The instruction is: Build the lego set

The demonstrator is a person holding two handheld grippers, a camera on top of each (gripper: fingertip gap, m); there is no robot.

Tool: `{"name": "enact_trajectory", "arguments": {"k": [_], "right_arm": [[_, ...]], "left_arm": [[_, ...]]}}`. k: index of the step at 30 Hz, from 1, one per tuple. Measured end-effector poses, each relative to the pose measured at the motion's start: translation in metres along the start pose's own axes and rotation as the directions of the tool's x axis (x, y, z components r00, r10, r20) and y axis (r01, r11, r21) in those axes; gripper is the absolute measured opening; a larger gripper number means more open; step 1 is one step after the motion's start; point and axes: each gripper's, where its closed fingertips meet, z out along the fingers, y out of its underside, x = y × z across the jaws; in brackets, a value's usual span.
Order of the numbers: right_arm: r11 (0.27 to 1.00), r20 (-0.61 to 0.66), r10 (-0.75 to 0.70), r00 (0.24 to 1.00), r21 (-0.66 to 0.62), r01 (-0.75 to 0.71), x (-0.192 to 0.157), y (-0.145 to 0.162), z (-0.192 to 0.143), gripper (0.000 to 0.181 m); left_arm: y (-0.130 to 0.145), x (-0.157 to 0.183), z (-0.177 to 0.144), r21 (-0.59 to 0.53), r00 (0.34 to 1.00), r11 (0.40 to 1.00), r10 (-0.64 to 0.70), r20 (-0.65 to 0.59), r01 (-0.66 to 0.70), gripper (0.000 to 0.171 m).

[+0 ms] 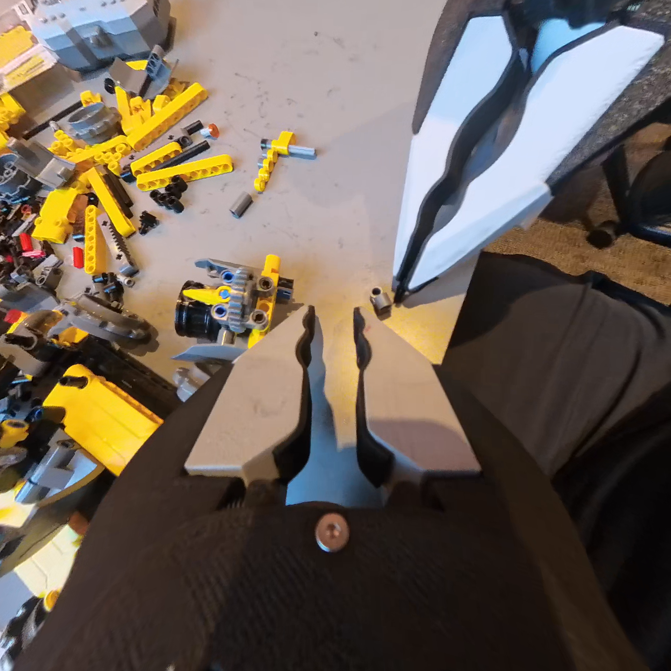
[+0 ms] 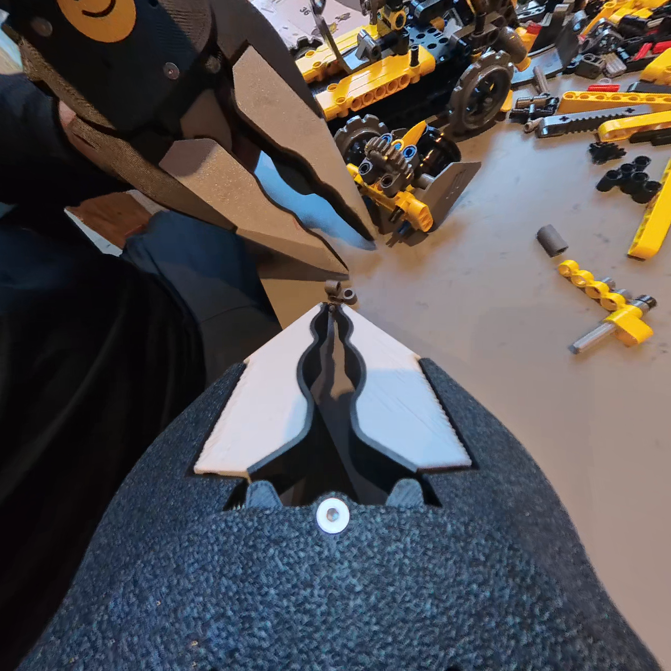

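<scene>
Left wrist view: my left gripper (image 1: 333, 311) is spread, nothing between the fingers, tips low over bare table (image 1: 326, 90). Just right of its right tip sits a small dark grey connector (image 1: 380, 297). The right gripper (image 1: 399, 295) comes down from the far right, fingers pressed together, tip at the connector; from here I can't tell whether it actually pinches it. Gear assembly (image 1: 236, 305) sits just left of my left finger, and its near part is hidden behind that finger. The loose heap of yellow beams (image 1: 159, 145) and black pins runs off the left edge, too cluttered to sort out. Open table lies far and centre, with only a yellow cross-axle piece (image 1: 279, 152) and a grey sleeve (image 1: 241, 204) on it. The table edge runs near right; beyond it are dark trousers (image 1: 544, 363) and carpet.

Right wrist view: the right gripper (image 2: 332, 308) is pressed together, tips closed on a thin part of the small dark grey connector (image 2: 341, 293); the contact is tiny and hard to make out. The left gripper (image 2: 359, 259) stands spread at the far left, its lower tip just above the connector, touching or not I can't tell. Its fingers hide part of the gear assembly (image 2: 395, 170). Clear table to the right, up to the grey sleeve (image 2: 552, 240) and yellow cross-axle piece (image 2: 613, 308). The table edge is close on the left.
</scene>
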Motion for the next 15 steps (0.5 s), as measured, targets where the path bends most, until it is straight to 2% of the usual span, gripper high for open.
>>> {"name": "enact_trajectory", "arguments": {"k": [4,8,15], "right_arm": [[0.999,-0.03,0.017,0.999,0.04,-0.016,0.007,-0.008,-0.013,0.004],[0.995,-0.005,0.047,0.999,0.093,-0.046,0.005,-0.016,-0.02,0.004],[0.997,-0.004,0.054,0.999,0.056,-0.054,0.007,-0.007,-0.008,0.004]], "left_arm": [[0.005,-0.001,-0.008,0.015,0.999,0.999,-0.03,-0.016,0.03,0.023],[0.017,0.009,-0.018,0.031,0.998,0.999,-0.042,-0.046,0.043,0.023],[0.018,0.015,-0.018,0.048,1.0,0.999,-0.004,-0.029,0.006,0.021]]}}
